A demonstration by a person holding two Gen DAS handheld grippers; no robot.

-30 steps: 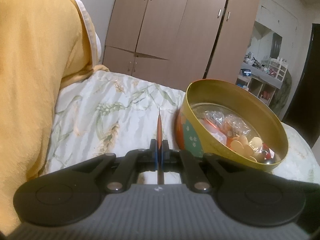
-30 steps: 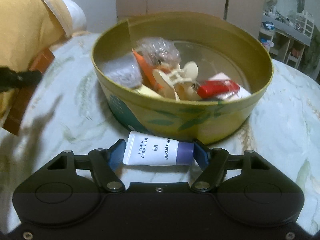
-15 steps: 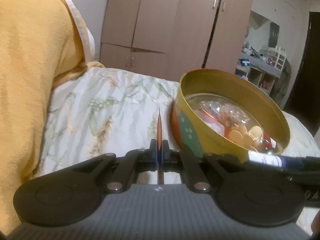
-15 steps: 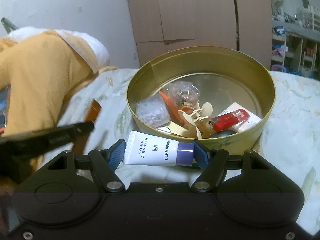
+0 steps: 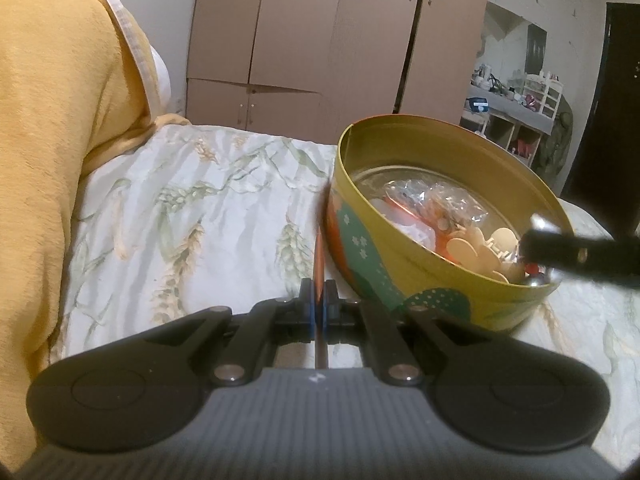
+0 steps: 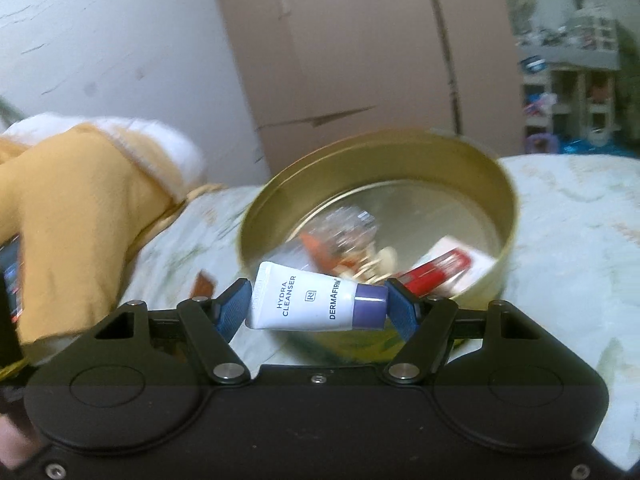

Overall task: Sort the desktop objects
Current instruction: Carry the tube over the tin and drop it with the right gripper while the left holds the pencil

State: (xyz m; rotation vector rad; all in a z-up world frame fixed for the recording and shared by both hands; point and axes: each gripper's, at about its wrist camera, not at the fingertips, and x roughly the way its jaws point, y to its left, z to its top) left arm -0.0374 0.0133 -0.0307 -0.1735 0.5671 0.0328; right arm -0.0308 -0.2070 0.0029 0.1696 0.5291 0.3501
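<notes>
Holding the cleanser tube [image 6: 316, 302] crosswise in my right gripper [image 6: 318, 304], I have it clamped end to end, crimped tail against one blue pad and purple cap against the other. Gripped by its ends, it should fall flat once I let go. It hangs at the near rim of the round gold tin [image 6: 472, 160], which sits on the bed [image 5: 180, 216] and already holds a red object [image 6: 440, 266], some crinkly plastic bags and pale disc-shaped pieces, so I judge the tin to be the collecting place for this sort.

My left gripper [image 5: 319, 308] is clenched on a thin orange-brown strip [image 5: 319, 264], seen edge-on so I cannot tell what it is. It points forward just beside the tin's painted outer wall, clear of the opening, I think to leave room for the right gripper to go in first. A mustard-yellow blanket [image 5: 52, 128] is heaped on the left.
</notes>
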